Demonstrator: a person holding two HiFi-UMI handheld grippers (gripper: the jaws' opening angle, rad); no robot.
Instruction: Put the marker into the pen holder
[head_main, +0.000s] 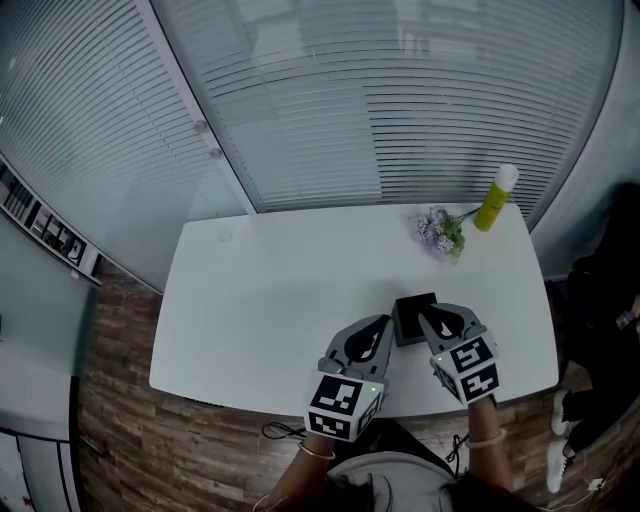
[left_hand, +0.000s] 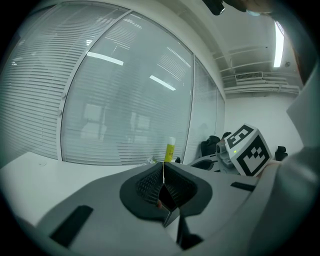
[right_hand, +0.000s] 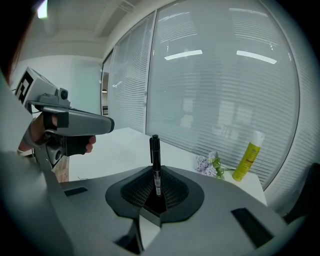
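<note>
So the right claw (right_hand: 156, 176) is clamped on the marker (right_hand: 155, 150). It's a slim black one with a clip on the cap and a pale label band lower down the barrel. It stands upright, cap end up, pinched between the dark ribbed pads (right_hand: 134, 192). The left claw (left_hand: 163, 172) has its jaws pressed together with only a thin seam showing, and nothing in them.

From the head view, both claws sit low over the near edge of the table (head_main: 250, 300), a smooth white slab with rounded corners. The pen holder (head_main: 413, 316) is a small black square box, matte looking. It sits right between the two claw tips, with the right claw's grey tip just beside its right side and the left claw's tip close to its left. I can't make out the marker from up there, so I can't tell how it lines up with the holder's opening.

Both claws have a smooth grey plastic shell and carry a white cube (head_main: 466, 367) printed with black square markers.

Over at the far right corner of the table there's a yellow cylindrical bottle (head_main: 495, 198) with a white cap, standing upright. Just beside it a little bunch of pale purple flowers (head_main: 440, 232) with green stems lies on the tabletop. Behind the table is a curved glass wall with horizontal slatted blinds (head_main: 400, 90), and the floor (head_main: 120, 440) is brown wood planks
</note>
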